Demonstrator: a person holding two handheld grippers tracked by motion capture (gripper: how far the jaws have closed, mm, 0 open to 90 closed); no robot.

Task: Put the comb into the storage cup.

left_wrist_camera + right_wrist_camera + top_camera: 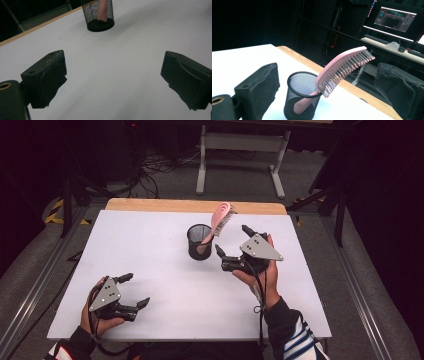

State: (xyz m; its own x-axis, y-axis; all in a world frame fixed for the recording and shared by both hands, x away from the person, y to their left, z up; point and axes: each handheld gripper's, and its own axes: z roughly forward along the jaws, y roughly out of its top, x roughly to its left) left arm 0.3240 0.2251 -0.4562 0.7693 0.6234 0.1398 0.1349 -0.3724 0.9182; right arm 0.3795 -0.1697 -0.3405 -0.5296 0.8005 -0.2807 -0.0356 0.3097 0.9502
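Note:
A black mesh cup (200, 241) (98, 15) (302, 95) stands upright on the white table (165, 260), behind its middle. A pink hairbrush (216, 222) (342, 70) leans in it, handle down, bristled head sticking out to the upper right. My right gripper (233, 241) (329, 87) is open just right of the cup, jaws wide apart and touching nothing. My left gripper (135, 290) (112, 82) rests open near the table's front left, with bare table between its jaws.
A wooden strip (195, 206) runs along the table's far edge. Beyond it stand a white table frame (240, 150) and dark stands with cables on the floor. A lit monitor (395, 18) and a desk lie behind the cup in the right gripper view.

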